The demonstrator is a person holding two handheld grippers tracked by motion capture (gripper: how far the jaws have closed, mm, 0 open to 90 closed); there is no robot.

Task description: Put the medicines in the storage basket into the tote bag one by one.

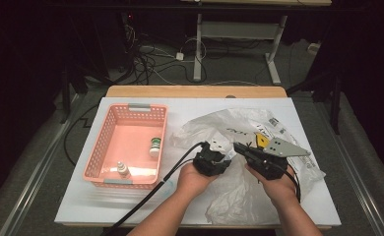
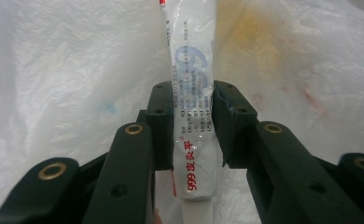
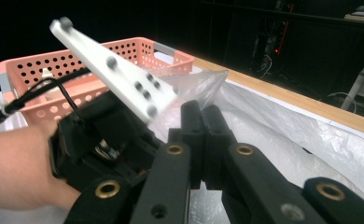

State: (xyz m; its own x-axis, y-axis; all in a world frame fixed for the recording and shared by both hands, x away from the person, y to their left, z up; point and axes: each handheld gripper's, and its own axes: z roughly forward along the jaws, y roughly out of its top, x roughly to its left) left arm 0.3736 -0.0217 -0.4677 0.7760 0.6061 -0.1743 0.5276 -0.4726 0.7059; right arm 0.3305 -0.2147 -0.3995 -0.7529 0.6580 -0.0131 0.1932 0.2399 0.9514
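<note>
A crumpled white plastic bag (image 1: pixel 239 123) lies on the white table top, right of the middle. My left gripper (image 1: pixel 218 147) reaches into the bag's mouth. In the left gripper view, my left gripper (image 2: pixel 192 93) is shut on a white tube (image 2: pixel 192 70) with red and blue print, and bag film (image 2: pixel 77 70) lies all around it. My right gripper (image 1: pixel 237 146) sits just right of the left one. Its jaws are pressed together at the bag's edge (image 3: pixel 208 81), so my right gripper (image 3: pixel 202 109) is shut on the film and holds it up.
A pink perforated basket (image 1: pixel 131 106) stands at the left with two small bottles, one (image 1: pixel 154 146) by its right wall and one (image 1: pixel 123 168) near its front. A black cable (image 1: pixel 145 196) trails from the left gripper toward the front edge. The basket (image 3: pixel 138 46) stands behind the left hand.
</note>
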